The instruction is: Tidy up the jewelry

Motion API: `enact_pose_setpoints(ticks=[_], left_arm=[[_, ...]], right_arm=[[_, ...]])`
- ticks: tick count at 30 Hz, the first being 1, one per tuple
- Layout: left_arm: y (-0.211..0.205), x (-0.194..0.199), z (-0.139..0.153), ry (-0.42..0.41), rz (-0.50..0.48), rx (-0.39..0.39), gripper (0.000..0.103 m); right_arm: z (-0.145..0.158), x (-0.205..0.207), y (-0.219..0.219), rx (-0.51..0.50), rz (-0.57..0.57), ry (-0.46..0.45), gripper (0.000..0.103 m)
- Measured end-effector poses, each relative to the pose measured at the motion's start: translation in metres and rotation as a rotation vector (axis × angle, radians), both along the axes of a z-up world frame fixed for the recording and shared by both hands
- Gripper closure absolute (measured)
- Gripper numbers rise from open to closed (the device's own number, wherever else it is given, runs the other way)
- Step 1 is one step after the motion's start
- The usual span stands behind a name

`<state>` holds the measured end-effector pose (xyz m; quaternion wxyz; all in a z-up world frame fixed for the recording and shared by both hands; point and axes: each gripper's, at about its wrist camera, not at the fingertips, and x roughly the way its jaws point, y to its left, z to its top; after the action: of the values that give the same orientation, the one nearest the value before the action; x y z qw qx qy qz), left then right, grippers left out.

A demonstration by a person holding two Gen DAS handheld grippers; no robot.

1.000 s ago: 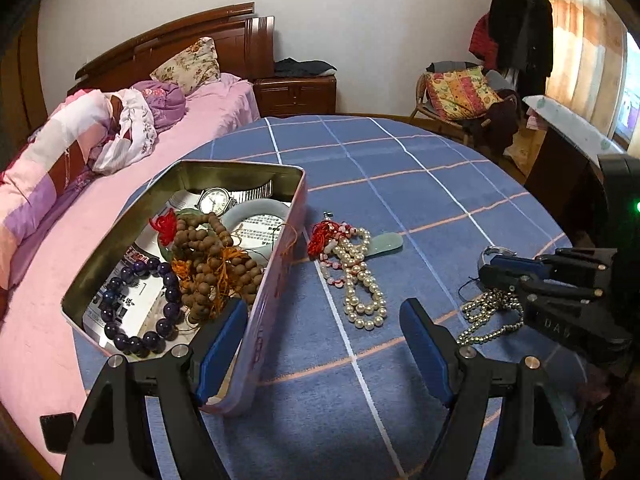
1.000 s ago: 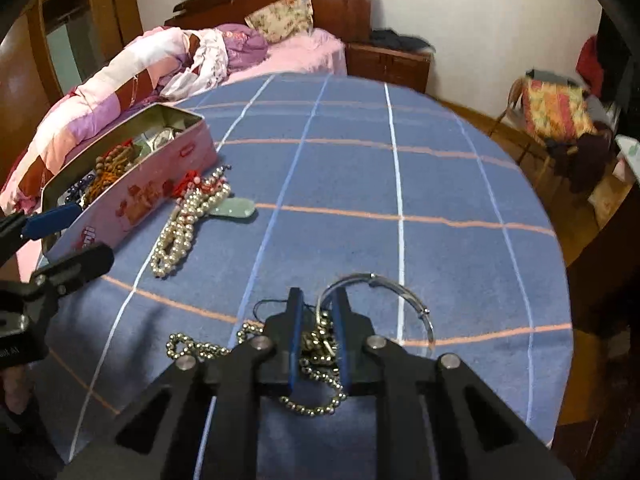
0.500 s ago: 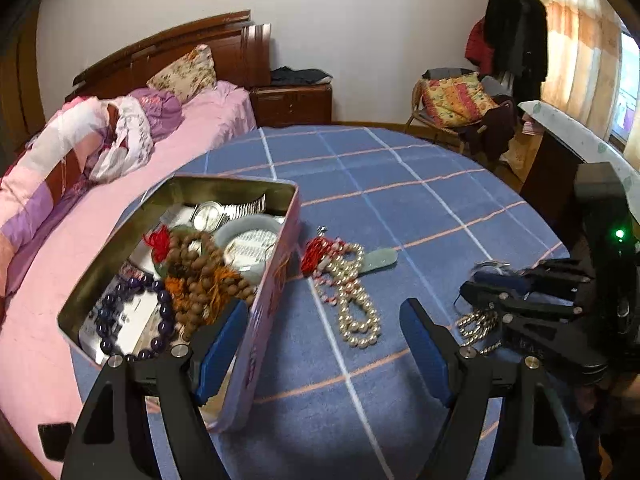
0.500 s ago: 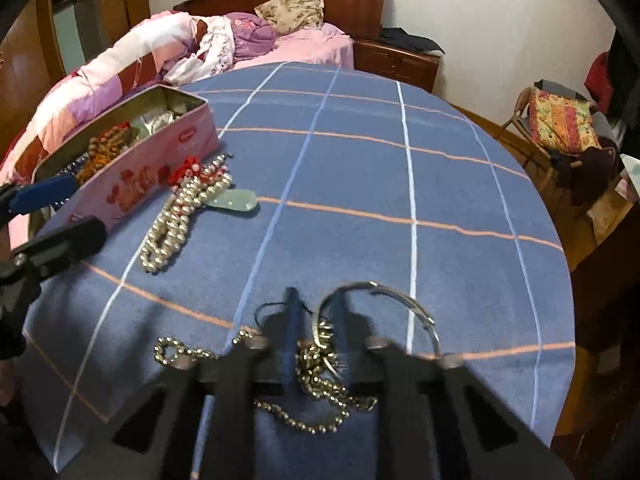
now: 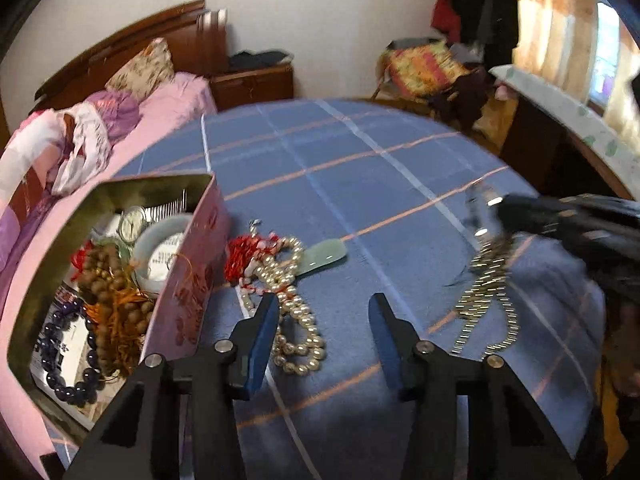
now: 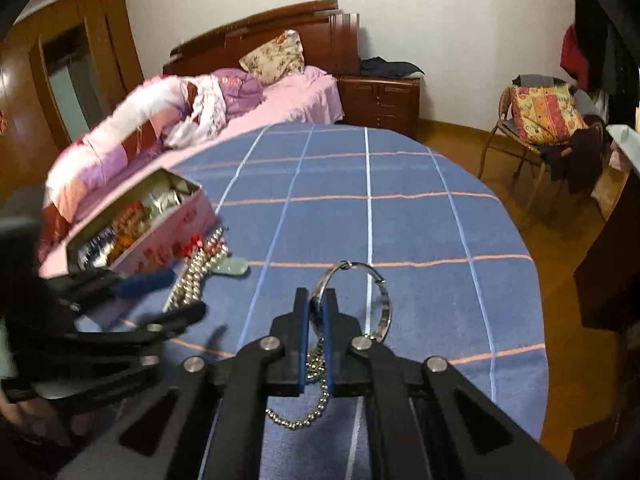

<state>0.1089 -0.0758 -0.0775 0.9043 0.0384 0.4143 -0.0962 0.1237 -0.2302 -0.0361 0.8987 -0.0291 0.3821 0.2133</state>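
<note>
Two grippers over the bench (image 6: 400, 220). Right gripper (image 6: 316, 300) clenched on silver bangle (image 6: 382, 300) and bead chain (image 6: 316, 392). Left gripper (image 5: 322, 312), fingers just closing, released above pearl necklace (image 5: 296, 320).

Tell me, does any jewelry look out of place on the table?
Yes. A pearl necklace tangled with a red tassel and a jade pendant lies on the tablecloth beside the tin, not inside it.

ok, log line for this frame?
right tool: shut on silver bangle, lifted | left tool: closing, empty, over pearl necklace | tin: open
</note>
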Motion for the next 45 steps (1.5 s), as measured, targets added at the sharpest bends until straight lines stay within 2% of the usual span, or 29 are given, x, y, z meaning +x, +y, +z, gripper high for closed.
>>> enact_pose_setpoints(ticks=[2,5,6,7,8,10,14,18,22,23,25,26,28,30,32,36,39,42,44,45], left_arm=[[-0.001,0.006,-0.003,0.011,0.020,0.028,0.055],[0.002,0.014,-0.009,0.050,0.037,-0.001,0.056],[0.003,0.014,-0.008,0.048,0.037,-0.006,0.059],[0.003,0.013,-0.007,0.046,0.042,-0.004,0.080],[0.004,0.014,-0.006,0.046,0.040,-0.007,0.090],[0.004,0.012,-0.006,0.047,0.024,-0.028,0.091],[0.006,0.000,0.009,-0.017,0.011,-0.050,0.091],[0.015,-0.011,0.037,-0.100,0.014,-0.092,0.091],[0.028,-0.016,0.059,-0.149,0.031,-0.131,0.091],[0.030,-0.016,0.061,-0.156,0.036,-0.135,0.091],[0.034,-0.016,0.068,-0.174,0.041,-0.138,0.091],[0.037,-0.016,0.069,-0.178,0.046,-0.142,0.091],[0.040,-0.017,0.071,-0.186,0.051,-0.140,0.091],[0.042,-0.016,0.071,-0.185,0.054,-0.144,0.091],[0.044,-0.015,0.072,-0.190,0.055,-0.144,0.091],[0.050,-0.016,0.076,-0.203,0.063,-0.151,0.091],[0.054,-0.017,0.078,-0.212,0.069,-0.157,0.091],[0.056,-0.019,0.080,-0.217,0.071,-0.156,0.091],[0.057,-0.020,0.080,-0.217,0.069,-0.153,0.091],[0.057,-0.020,0.080,-0.217,0.069,-0.154,0.091]], right_arm=[[0.005,-0.002,-0.004,0.044,0.004,-0.009,0.095],[0.011,-0.003,-0.009,0.117,0.016,-0.009,0.095],[0.013,-0.003,-0.011,0.147,0.018,-0.009,0.095],[0.014,-0.002,-0.012,0.168,0.020,-0.008,0.095],[0.015,-0.004,-0.013,0.182,0.021,-0.008,0.095],[0.019,-0.004,-0.016,0.219,0.024,-0.012,0.095],[0.030,-0.007,-0.019,0.286,0.039,-0.024,0.095],[0.048,-0.013,-0.020,0.337,0.054,-0.061,0.095],[0.068,-0.020,-0.019,0.381,0.079,-0.114,0.095],[0.069,-0.019,-0.017,0.376,0.082,-0.117,0.095],[0.064,-0.014,-0.008,0.298,0.062,-0.113,0.095],[0.057,-0.008,-0.006,0.300,0.056,-0.079,0.095],[0.053,-0.006,-0.011,0.364,0.072,-0.052,0.095],[0.051,-0.006,-0.009,0.360,0.075,-0.059,0.095],[0.047,-0.001,-0.013,0.419,0.088,-0.020,0.096],[0.068,-0.009,-0.010,0.429,0.120,-0.082,0.096],[0.075,-0.011,0.000,0.351,0.126,-0.122,0.096],[0.062,-0.012,0.016,0.195,0.142,-0.123,0.096],[0.044,-0.014,0.032,0.062,0.150,-0.112,0.090],[0.036,-0.015,0.036,0.027,0.158,-0.097,0.075]])
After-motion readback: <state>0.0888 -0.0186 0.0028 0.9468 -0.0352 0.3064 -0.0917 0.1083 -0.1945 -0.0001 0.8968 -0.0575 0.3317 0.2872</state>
